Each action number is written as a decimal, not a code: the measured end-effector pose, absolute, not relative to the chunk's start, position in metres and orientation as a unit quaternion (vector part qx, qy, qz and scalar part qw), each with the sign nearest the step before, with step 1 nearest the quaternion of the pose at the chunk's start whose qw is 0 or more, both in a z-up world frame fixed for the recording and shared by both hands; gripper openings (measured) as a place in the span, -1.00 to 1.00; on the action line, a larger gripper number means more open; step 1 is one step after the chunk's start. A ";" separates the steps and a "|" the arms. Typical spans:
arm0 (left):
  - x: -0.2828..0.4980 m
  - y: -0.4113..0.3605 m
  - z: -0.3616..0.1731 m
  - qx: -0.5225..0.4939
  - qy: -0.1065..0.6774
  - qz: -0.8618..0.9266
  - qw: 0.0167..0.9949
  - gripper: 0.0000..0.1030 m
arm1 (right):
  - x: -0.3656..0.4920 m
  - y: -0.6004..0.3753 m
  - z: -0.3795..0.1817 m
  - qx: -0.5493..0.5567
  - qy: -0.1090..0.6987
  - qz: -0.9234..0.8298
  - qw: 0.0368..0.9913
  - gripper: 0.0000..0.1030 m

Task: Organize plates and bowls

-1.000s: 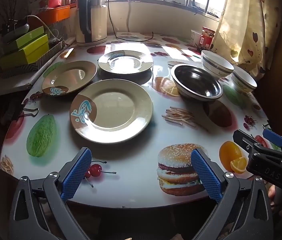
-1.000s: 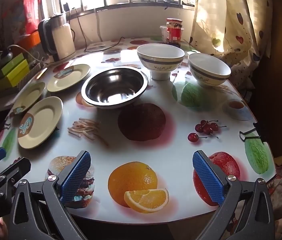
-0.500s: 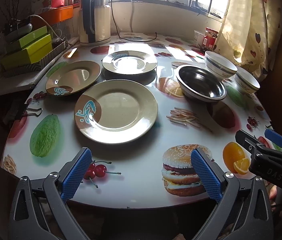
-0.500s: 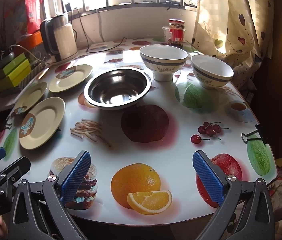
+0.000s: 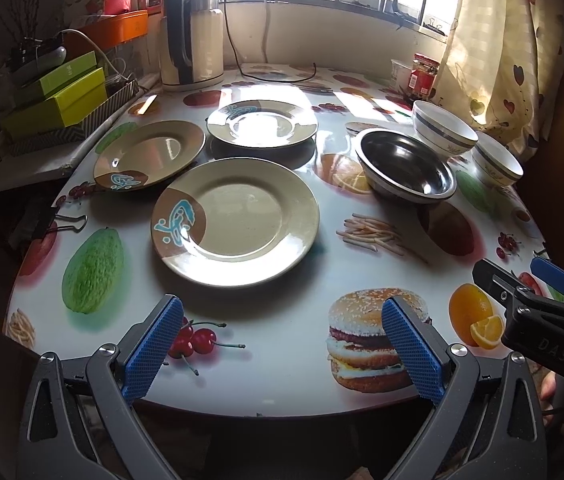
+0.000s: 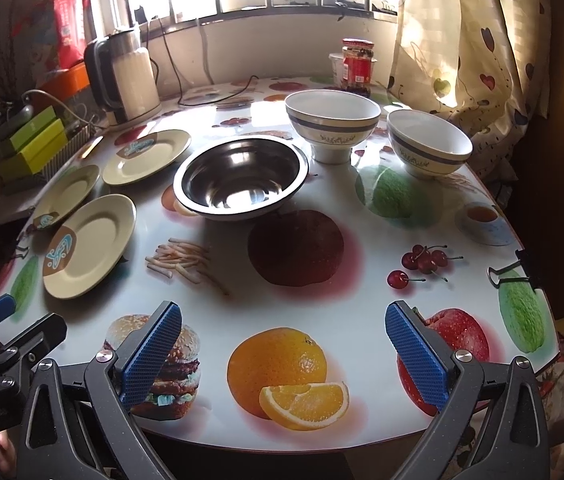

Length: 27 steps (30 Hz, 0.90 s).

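Note:
Three beige plates with brown-and-blue marks lie apart on the table: a near one (image 5: 237, 220) (image 6: 89, 244), a left one (image 5: 149, 154) (image 6: 67, 194) and a far one (image 5: 261, 122) (image 6: 147, 156). A steel bowl (image 5: 406, 166) (image 6: 241, 178) sits mid-table. Two white bowls with blue bands stand to its right, one upright on a foot (image 5: 444, 130) (image 6: 332, 118) and one at the table's right edge (image 5: 496, 164) (image 6: 428, 144). My left gripper (image 5: 279, 344) is open and empty above the near table edge, before the near plate. My right gripper (image 6: 282, 344) is open and empty above the near edge, to the right of the left one.
An electric kettle (image 5: 191, 36) (image 6: 129, 72) with its cord stands at the back. Green boxes (image 5: 57, 96) are stacked on a shelf at the left. A red jar (image 5: 424, 76) (image 6: 358, 64) is by the curtain. Binder clips (image 5: 57, 222) (image 6: 512, 270) grip the tablecloth edges.
Both grippers have shifted slightly, so the plates and bowls sit a little more to the right and nearer in view. Nothing on the table has moved.

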<state>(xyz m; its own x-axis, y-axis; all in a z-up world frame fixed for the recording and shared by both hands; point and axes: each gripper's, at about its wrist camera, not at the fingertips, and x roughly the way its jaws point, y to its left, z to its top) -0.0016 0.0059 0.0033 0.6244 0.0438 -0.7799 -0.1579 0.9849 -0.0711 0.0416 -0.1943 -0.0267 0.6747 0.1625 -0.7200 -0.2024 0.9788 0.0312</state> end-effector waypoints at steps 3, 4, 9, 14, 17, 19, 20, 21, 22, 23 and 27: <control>-0.001 0.007 0.003 -0.067 0.430 0.057 0.899 0.94 | 0.042 -0.194 -0.027 -0.026 0.390 0.100 0.915 1.00; -0.001 0.007 0.003 -0.067 0.429 0.057 0.899 0.94 | 0.042 -0.194 -0.027 -0.026 0.390 0.100 0.915 1.00; -0.002 0.008 0.003 -0.067 0.427 0.061 0.900 0.94 | 0.042 -0.194 -0.026 -0.026 0.391 0.099 0.915 1.00; -0.002 0.009 0.005 -0.066 0.426 0.063 0.900 0.94 | 0.041 -0.194 -0.026 -0.025 0.390 0.100 0.915 1.00; -0.002 0.009 0.005 -0.066 0.426 0.063 0.900 0.94 | 0.041 -0.194 -0.026 -0.024 0.390 0.100 0.915 1.00; -0.003 0.009 0.005 -0.066 0.426 0.063 0.900 0.94 | 0.041 -0.194 -0.026 -0.024 0.390 0.100 0.915 1.00; -0.002 0.009 0.005 -0.066 0.426 0.063 0.900 0.94 | 0.042 -0.194 -0.026 -0.025 0.390 0.100 0.915 1.00; -0.002 0.009 0.005 -0.065 0.426 0.063 0.900 0.94 | 0.042 -0.194 -0.026 -0.025 0.390 0.100 0.915 1.00; -0.003 0.009 0.005 -0.066 0.426 0.063 0.900 0.94 | 0.042 -0.194 -0.026 -0.025 0.390 0.100 0.915 1.00; -0.002 0.009 0.005 -0.066 0.425 0.063 0.900 0.94 | 0.042 -0.194 -0.026 -0.025 0.390 0.101 0.915 1.00; -0.002 0.011 0.007 -0.067 0.424 0.065 0.901 0.94 | 0.041 -0.195 -0.021 -0.021 0.381 0.112 0.918 1.00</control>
<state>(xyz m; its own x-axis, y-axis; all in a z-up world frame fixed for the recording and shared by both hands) -0.0021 0.0113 0.0071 0.6322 0.0606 -0.7724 -0.1741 0.9825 -0.0655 0.0409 -0.1949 -0.0213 0.6849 0.1890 -0.7037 -0.2216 0.9741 0.0459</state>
